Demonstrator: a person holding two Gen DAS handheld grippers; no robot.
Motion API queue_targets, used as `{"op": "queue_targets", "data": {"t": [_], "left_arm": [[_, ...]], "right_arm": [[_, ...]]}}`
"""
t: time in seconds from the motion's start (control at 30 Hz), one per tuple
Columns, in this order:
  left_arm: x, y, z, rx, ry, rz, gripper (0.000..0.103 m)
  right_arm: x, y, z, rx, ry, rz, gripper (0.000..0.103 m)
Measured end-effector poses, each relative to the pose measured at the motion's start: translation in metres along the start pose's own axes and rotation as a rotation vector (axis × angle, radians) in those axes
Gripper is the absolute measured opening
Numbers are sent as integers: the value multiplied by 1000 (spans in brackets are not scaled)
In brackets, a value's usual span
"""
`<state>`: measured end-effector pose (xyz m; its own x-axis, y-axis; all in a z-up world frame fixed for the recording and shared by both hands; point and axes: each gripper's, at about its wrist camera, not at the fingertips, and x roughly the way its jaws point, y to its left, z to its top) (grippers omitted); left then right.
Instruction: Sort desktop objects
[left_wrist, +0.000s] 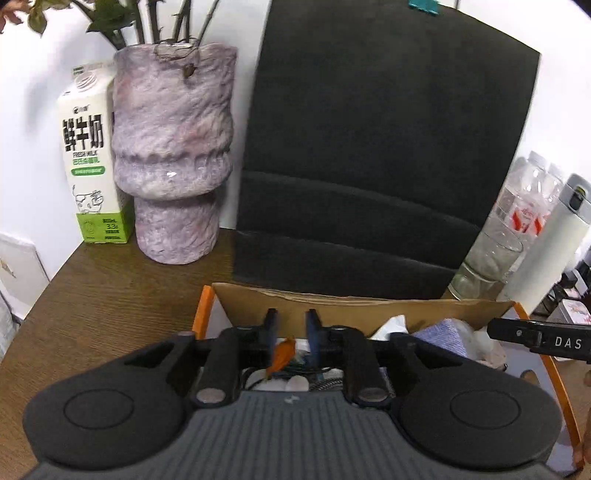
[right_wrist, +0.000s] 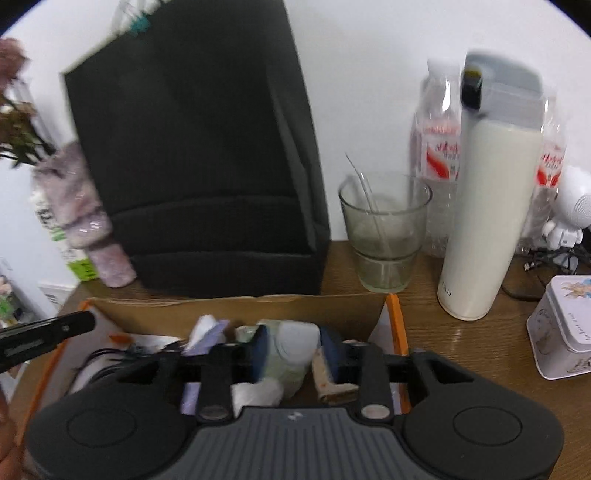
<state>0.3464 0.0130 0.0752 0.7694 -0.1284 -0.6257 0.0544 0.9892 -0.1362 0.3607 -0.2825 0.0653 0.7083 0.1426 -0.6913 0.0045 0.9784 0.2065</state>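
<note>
Desktop oddments (right_wrist: 258, 391), light, soft and crumpled, lie in the cardboard box (right_wrist: 236, 310) at the desk's (left_wrist: 103, 291) near edge, where both the left gripper (left_wrist: 291, 328) and right gripper (right_wrist: 293, 349) hang released, best pinching any raised fold.

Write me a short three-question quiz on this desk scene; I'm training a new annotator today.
1. True or false: the milk carton stands beside the vase.
2. What stands in the glass? A) a rod B) a pen C) a flower
3. Where do both grippers, left and right, hover?

Key: 1 true; 2 A; 3 over the cardboard box.
</note>
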Motion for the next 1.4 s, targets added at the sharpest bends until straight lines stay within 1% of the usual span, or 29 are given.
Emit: {"op": "queue_targets", "data": {"t": [0.03,0.07,0.13,0.2,0.23,0.27,0.3,0.33,0.37,0.4,0.43,0.47,0.57,0.63,0.7,0.77,0.8,0.9,0.97,1.07,1.13,1.23,1.3,1.4], "left_arm": [[-3,2,0,0,-4,-8,34],[-7,2,-1,12,-12,-12,38],[-17,1,-3,36,-29,4,40],[-30,-1,-6,39,-32,7,52],[-37,-2,-9,32,-26,8,66],[-47,-4,-15,21,-24,17,74],[-58,-6,-22,10,-31,18,76],[-68,-8,-29,3,-36,9,81],[-81,-10,-38,-5,-37,-7,89],[-92,-11,-45,-14,-39,-18,92],[-103,-12,-53,-30,-44,-25,98],[-116,-12,-62,-51,-51,-32,101],[-146,-14,-88,-48,-35,-41,102],[-164,-16,-105,-23,-43,-32,103],[-182,-16,-126,6,-60,-27,103],[-191,-13,-146,24,-48,-1,103],[-195,-12,-154,25,-42,9,103],[-210,-8,-181,40,-38,5,103],[-220,-6,-200,60,-38,12,103],[-236,-4,-229,106,-44,30,103],[-243,-1,-248,122,-45,37,103],[-247,4,-272,121,-12,59,103],[-252,8,-284,113,-13,74,103],[-256,8,-292,128,-21,77,103]], "right_arm": [[2,-2,1,14,1,-5,49],[2,-4,0,27,-6,-2,51],[-5,-7,-3,43,-27,17,55],[-13,-6,-7,34,-29,9,57],[-18,-4,-9,21,-22,1,57],[-23,-3,-11,14,-18,-5,57],[-31,-1,-17,11,-16,-13,58],[-40,1,-24,9,-14,-14,61],[-50,4,-32,8,-14,-8,63],[-60,7,-41,3,-17,1,68],[-70,10,-52,-8,-19,3,71],[-80,16,-64,-29,-15,-6,71],[-109,37,-100,-98,-27,-20,74],[-128,47,-122,-113,-45,-16,80],[-149,56,-144,-115,-63,-5,81],[-166,62,-165,-113,-79,-4,81],[-173,65,-175,-115,-90,-11,81],[-193,77,-213,-145,-122,-55,83],[-202,80,-233,-148,-136,-61,83],[-213,85,-262,-151,-133,-40,85],[-219,90,-281,-166,-128,-58,86],[-223,100,-305,-199,-116,-71,87],[-225,108,-320,-225,-114,-97,88],[-229,120,-337,-288,-132,-178,88]]}}
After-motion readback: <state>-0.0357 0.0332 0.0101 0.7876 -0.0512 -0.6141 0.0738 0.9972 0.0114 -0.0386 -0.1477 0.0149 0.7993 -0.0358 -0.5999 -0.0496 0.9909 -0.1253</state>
